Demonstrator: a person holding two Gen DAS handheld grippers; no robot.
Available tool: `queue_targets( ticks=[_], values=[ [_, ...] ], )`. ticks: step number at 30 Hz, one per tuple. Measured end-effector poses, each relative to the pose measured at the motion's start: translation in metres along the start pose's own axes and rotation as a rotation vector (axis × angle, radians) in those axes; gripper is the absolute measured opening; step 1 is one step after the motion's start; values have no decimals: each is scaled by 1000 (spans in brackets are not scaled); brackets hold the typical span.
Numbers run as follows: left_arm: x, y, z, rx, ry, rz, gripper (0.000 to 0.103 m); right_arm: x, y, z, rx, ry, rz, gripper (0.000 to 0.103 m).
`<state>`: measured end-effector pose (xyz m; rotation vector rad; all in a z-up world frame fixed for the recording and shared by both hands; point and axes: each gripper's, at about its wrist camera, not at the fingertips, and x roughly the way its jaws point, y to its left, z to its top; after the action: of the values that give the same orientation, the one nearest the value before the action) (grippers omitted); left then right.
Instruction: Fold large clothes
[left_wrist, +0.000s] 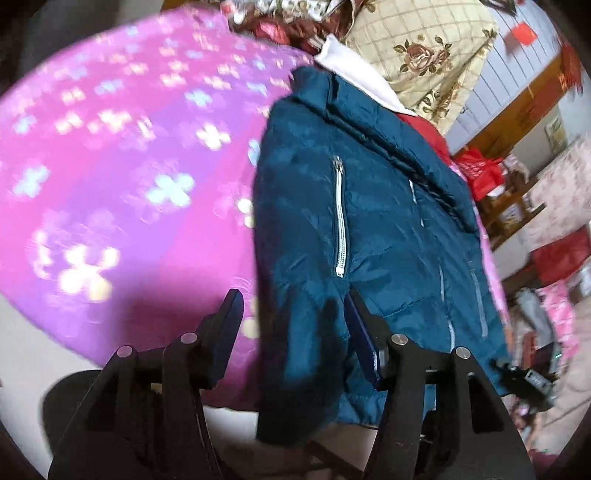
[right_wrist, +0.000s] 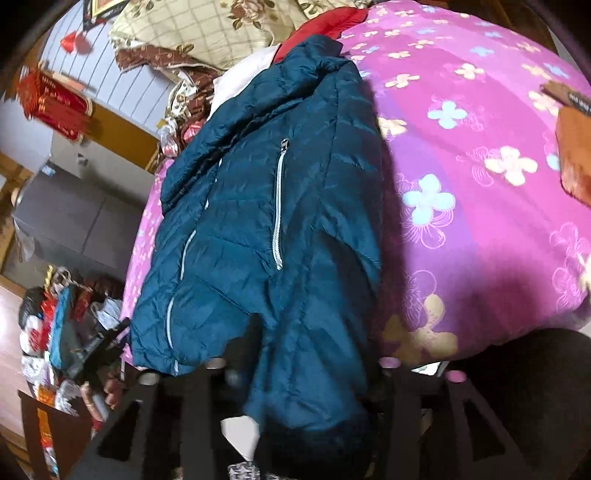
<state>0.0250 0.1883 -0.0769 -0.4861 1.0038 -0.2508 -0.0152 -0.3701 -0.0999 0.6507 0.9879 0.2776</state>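
The jacket (left_wrist: 369, 221) looks puffy, light, slick (hem grips best); left claw (left_wrist: 291, 314) gapes around its edge, right claw (right_wrist: 314, 369) unclear.

Jacket (right_wrist: 258, 206) hem hidden by blurred R jaws, quilt (left_wrist: 110, 155) blurred

Pink flowered quilt (left_wrist: 110, 166), cream rose-print bedding (left_wrist: 424, 48), red bags (left_wrist: 480, 173) beside the bed.

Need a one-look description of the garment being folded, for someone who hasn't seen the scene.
Find the bed's pink floral quilt. On it, along the edge nearest the cluttered room side, lies a teal quilted puffer jacket, collar toward the pillows. It is the only dark blue-green piece, with white pocket zippers, unlike the red and white clothes beneath its collar.
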Motion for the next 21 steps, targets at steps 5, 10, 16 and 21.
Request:
queue_targets(
  ticks=[5,10,16,21],
  values=[
    [18,3,-13,-106,86,-208,58,4,-1,-2,-6,20,11,48],
    [13,-18,-34,-47,61,-193,59,9,5,-10,-41,41,38,48],
    [22,-28,-27,-18,85,-168,67,25,4,-23,-29,74,71,48],
    [27,-24,-24,-55,89,-172,60,30,6,-26,-13,73,100,48]
  ],
)
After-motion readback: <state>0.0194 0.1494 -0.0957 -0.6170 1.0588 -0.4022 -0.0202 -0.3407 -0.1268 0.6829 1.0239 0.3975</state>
